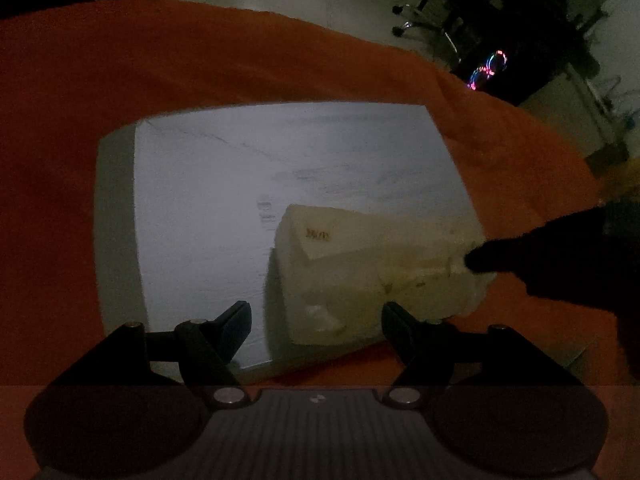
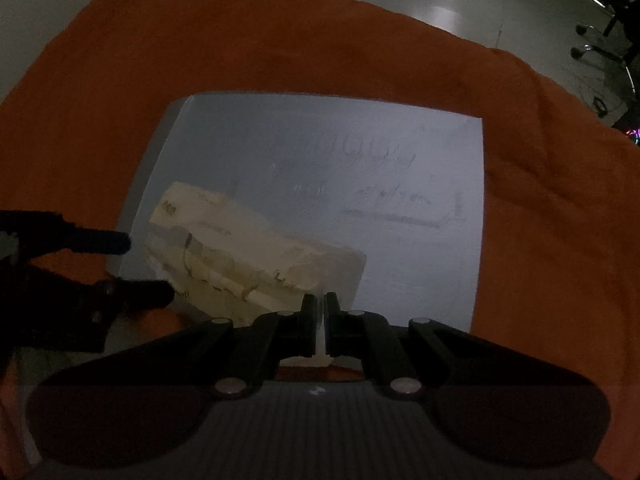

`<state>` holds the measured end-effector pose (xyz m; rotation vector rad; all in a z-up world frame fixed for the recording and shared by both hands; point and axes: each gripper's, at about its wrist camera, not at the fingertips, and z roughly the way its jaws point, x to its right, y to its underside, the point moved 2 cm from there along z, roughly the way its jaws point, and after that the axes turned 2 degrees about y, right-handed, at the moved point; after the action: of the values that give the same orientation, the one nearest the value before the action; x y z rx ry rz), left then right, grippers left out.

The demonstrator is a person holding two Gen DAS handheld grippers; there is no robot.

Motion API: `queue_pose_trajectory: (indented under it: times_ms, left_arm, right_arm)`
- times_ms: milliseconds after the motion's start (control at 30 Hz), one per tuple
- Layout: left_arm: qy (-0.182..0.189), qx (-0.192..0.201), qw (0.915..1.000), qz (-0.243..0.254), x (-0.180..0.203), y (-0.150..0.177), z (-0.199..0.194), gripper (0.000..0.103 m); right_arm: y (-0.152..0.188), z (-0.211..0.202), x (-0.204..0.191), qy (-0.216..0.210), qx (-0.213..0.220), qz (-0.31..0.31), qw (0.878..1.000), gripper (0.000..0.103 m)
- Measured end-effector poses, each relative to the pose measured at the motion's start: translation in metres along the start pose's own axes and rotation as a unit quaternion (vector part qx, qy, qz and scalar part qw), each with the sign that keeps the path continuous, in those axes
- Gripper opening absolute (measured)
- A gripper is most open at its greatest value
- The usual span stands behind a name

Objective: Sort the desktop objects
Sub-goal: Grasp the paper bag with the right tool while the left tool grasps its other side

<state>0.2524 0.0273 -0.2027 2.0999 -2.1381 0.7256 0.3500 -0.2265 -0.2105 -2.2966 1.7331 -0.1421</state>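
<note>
A clear plastic bag with cream-coloured contents (image 1: 372, 272) lies on a white board (image 1: 248, 184) over an orange cloth (image 1: 200, 56). My left gripper (image 1: 316, 316) is open, its fingers either side of the bag's near left end. In the right wrist view my right gripper (image 2: 319, 300) is shut on the near edge of the bag (image 2: 248, 256), with the plastic pinched between the fingers. The left gripper (image 2: 144, 268) shows there at the left, open beside the bag's other end. The right gripper's dark tip (image 1: 480, 258) touches the bag's right end in the left wrist view.
The white board (image 2: 360, 184) carries faint pen marks. The orange cloth (image 2: 560, 200) covers the table all round it, with folds at the right. Beyond lie a grey floor, office chair wheels (image 1: 408, 24) and coloured lights (image 1: 488, 70).
</note>
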Motion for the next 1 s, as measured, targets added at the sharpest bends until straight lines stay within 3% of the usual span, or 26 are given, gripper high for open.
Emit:
queue_pose_trajectory:
  times_ms: [133,233,300,467,533,600,633,800,900,967,1000]
  left_arm:
    - [0.015,0.006,0.9997,-0.016,-0.007,-0.003,0.005,0.062]
    - [0.024,0.01,0.9996,-0.009,-0.009,-0.005,0.01,0.048]
    - [0.031,0.01,0.9995,-0.003,-0.008,-0.005,0.012,0.018]
    - [0.015,0.025,0.999,0.034,0.001,0.003,0.013,0.01]
    - [0.013,0.026,0.9986,0.045,0.005,0.006,0.011,0.009]
    - [0.009,0.023,0.9986,0.046,0.006,0.007,0.008,0.008]
    - [0.007,0.021,0.9987,0.046,0.006,0.006,0.007,0.008]
    - [-0.006,0.022,0.9988,0.044,0.006,0.008,0.003,0.008]
    - [-0.011,0.022,0.9989,0.04,0.006,0.01,0.002,0.008]
    - [-0.012,0.021,0.9991,0.036,0.007,0.012,0.003,0.008]
    - [-0.01,0.019,0.9992,0.035,0.008,0.012,0.004,0.008]
  right_arm:
    - [0.003,0.002,0.0,-0.002,-0.004,-0.005,1.0,0.005]
    - [0.003,0.004,-0.004,-0.005,-0.005,-0.011,1.0,0.005]
    - [0.005,0.005,-0.006,-0.008,-0.007,-0.014,1.0,0.006]
    - [0.005,0.01,-0.01,0.002,-0.002,-0.017,1.0,0.015]
    - [0.004,0.01,-0.008,0.014,0.005,-0.002,1.0,0.056]
    - [0.003,0.01,-0.003,0.031,0.002,0.031,0.999,0.08]
    - [0.003,0.01,0.0,0.039,-0.001,0.049,0.998,0.083]
    - [0.009,0.01,0.018,-0.018,-0.035,0.164,0.986,0.083]
    - [0.019,0.013,0.021,-0.028,-0.049,0.229,0.972,0.083]
    - [0.025,0.013,0.021,-0.032,-0.044,0.257,0.965,0.08]
    - [0.028,0.013,0.019,-0.032,-0.04,0.268,0.962,0.071]
